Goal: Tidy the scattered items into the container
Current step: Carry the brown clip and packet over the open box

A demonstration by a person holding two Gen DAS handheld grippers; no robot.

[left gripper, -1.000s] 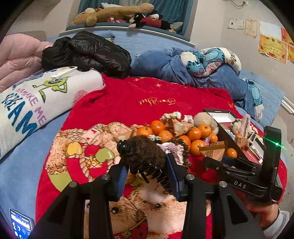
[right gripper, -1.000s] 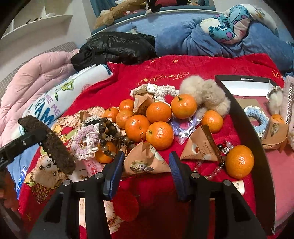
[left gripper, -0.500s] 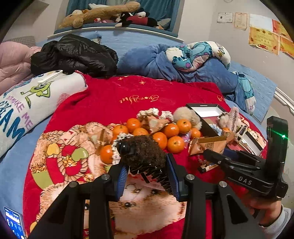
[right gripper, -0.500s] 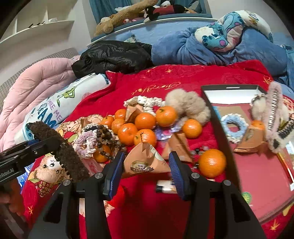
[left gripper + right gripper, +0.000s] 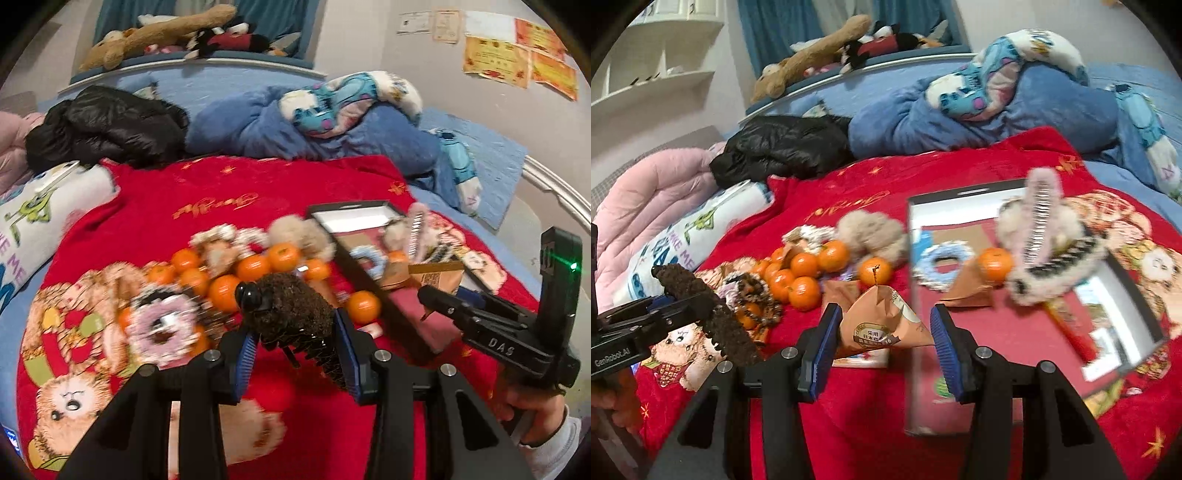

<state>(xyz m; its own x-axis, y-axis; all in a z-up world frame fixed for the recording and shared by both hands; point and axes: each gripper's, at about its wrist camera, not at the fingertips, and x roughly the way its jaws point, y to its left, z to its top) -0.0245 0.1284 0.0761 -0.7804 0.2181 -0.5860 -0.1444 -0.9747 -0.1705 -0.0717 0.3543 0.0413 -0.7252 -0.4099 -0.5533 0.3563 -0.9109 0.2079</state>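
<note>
The left claw (image 5: 295, 347) is pinching a fuzzy clip (image 5: 291, 310) and the right claw (image 5: 882, 343) a packet (image 5: 882, 325); either loose hold could be slipping before reaching the box (image 5: 960, 325) just ahead.

Right gripper (image 5: 882, 330) clamps triangular orange packet (image 5: 882, 321) beside black box (image 5: 911, 295); tangerines (image 5: 803, 271) clustered left; left gripper (image 5: 698, 308) holds brown fuzzy clip (image 5: 713, 314).

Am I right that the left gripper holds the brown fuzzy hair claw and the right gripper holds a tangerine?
Not quite. The left gripper does hold the brown fuzzy hair claw, but the right gripper holds an orange triangular snack packet, not a tangerine, as the right wrist view shows.
</note>
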